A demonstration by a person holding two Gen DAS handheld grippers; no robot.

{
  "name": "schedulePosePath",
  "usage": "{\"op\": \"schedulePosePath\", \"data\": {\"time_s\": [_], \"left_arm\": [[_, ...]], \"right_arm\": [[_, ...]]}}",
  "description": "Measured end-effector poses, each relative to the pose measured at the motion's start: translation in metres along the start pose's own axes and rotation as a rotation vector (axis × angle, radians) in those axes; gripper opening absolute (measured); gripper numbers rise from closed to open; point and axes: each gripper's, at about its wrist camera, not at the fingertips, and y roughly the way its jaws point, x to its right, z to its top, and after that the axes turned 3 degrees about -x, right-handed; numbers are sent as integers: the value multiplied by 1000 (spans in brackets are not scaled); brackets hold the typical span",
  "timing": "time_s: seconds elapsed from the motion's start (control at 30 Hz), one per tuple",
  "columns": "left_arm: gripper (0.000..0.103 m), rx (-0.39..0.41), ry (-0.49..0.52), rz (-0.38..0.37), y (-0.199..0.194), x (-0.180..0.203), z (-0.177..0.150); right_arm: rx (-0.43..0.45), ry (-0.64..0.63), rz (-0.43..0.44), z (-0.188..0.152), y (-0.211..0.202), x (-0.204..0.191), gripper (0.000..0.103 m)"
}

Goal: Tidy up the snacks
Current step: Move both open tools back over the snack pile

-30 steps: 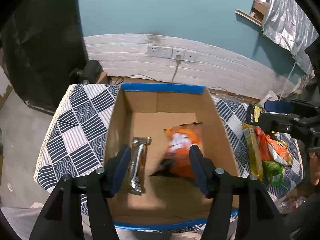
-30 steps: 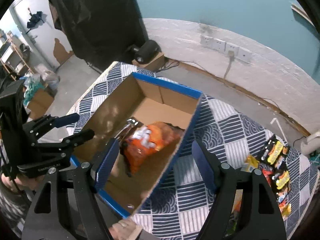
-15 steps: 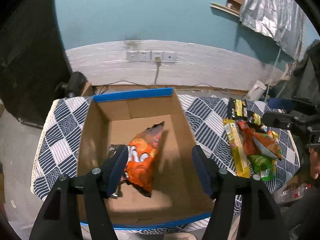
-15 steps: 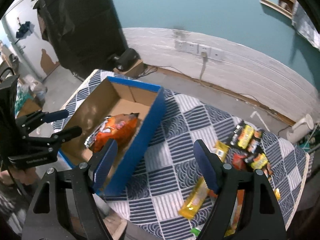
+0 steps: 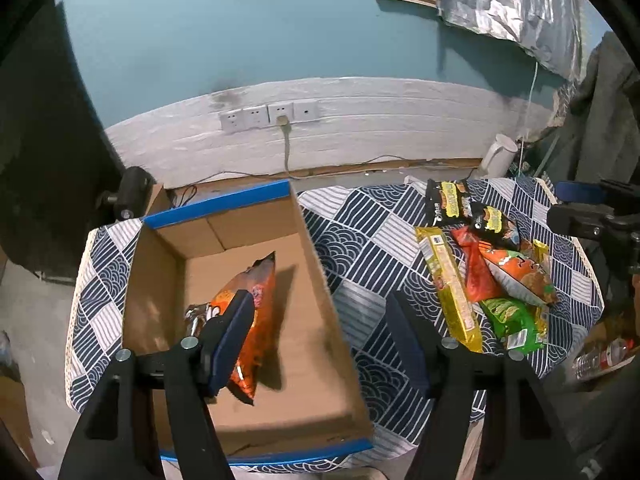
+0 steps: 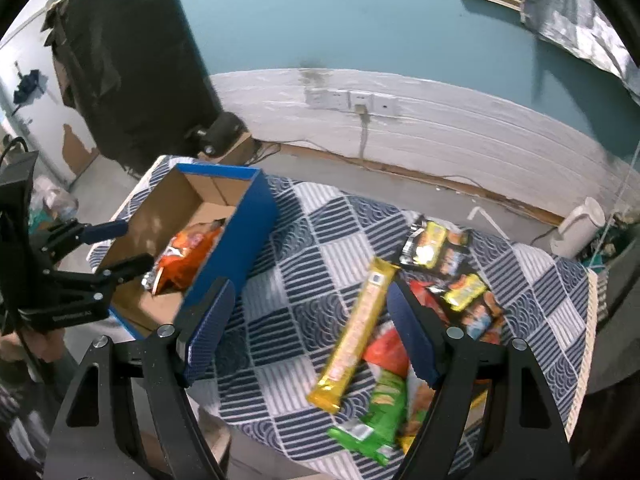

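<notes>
**Snacks half sorted, both claws empty**

Snack packets lie in two groups around the blue-edged cardboard box (image 5: 224, 208). Inside it rest an orange crinkled chip bag (image 5: 256, 312) and a silver foil bar (image 5: 196, 316), largely hidden behind a finger. Right of the box, on the navy patterned cloth surface (image 6: 320, 248), sit a long yellow wrapped bar (image 6: 360, 320), a green packet (image 6: 380, 408), black-and-yellow packets (image 6: 428, 244) and a red one.

Left claw (image 5: 320, 340) hangs wide open over the box, holding nothing; right claw (image 6: 308, 336) is equally spread and empty above the cloth.

Overlapping wrappers risk a double pickup or a slip. Pile edges are blurred and partly covered.
</notes>
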Motion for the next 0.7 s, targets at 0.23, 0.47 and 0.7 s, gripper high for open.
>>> {"op": "schedulePosePath", "data": {"time_s": [0.23, 0.47, 0.7], "left_arm": [[70, -14, 36, -5, 9, 20, 6], [70, -44, 52, -39, 28, 40, 10], [70, -89, 87, -56, 58, 62, 11]], "right_arm": [[5, 51, -28, -14, -10, 34, 79], [-19, 80, -53, -25, -8, 59, 79], [-82, 109, -93, -38, 15, 82, 79]]}}
